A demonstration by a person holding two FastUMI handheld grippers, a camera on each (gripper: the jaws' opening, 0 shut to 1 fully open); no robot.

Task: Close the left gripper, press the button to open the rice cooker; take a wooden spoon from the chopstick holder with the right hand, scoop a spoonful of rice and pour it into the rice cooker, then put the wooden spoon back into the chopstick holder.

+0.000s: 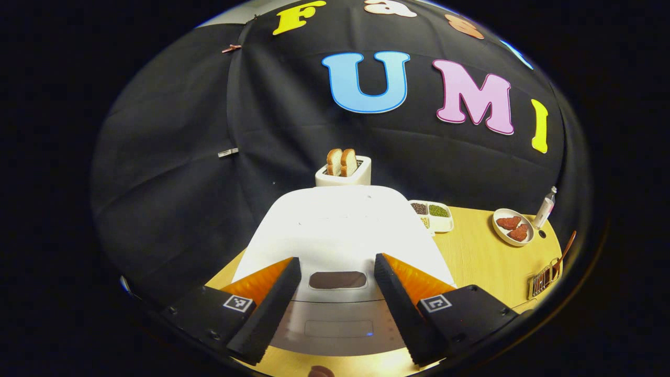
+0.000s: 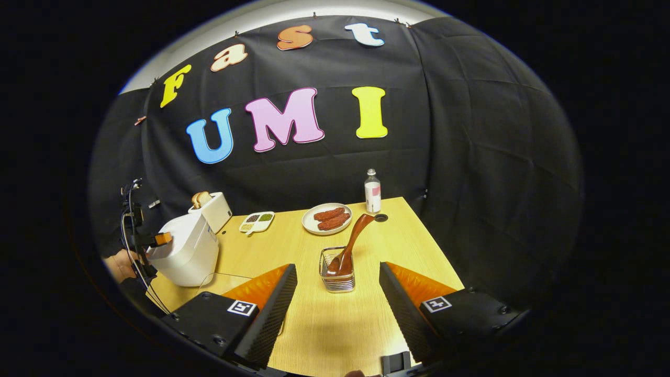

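Note:
The white rice cooker (image 1: 340, 225) stands right in front of my left gripper (image 1: 337, 260), its lid down. Its dark oval button (image 1: 337, 280) lies in the gap between the open fingers, which hold nothing. In the right gripper view the cooker (image 2: 183, 251) is at the table's left, with the left gripper (image 2: 149, 241) and a hand (image 2: 119, 266) at its front. My right gripper (image 2: 337, 267) is open and empty, a short way back from the wire chopstick holder (image 2: 337, 280). A wooden spoon (image 2: 353, 238) leans in the holder, handle up and to the right.
A toaster (image 2: 212, 209) with bread stands behind the cooker. A divided tray of grains (image 2: 256, 221), a plate with red pieces (image 2: 327, 218) and a small bottle (image 2: 372, 191) line the far side of the wooden table (image 2: 335, 324). Black cloth walls close the booth.

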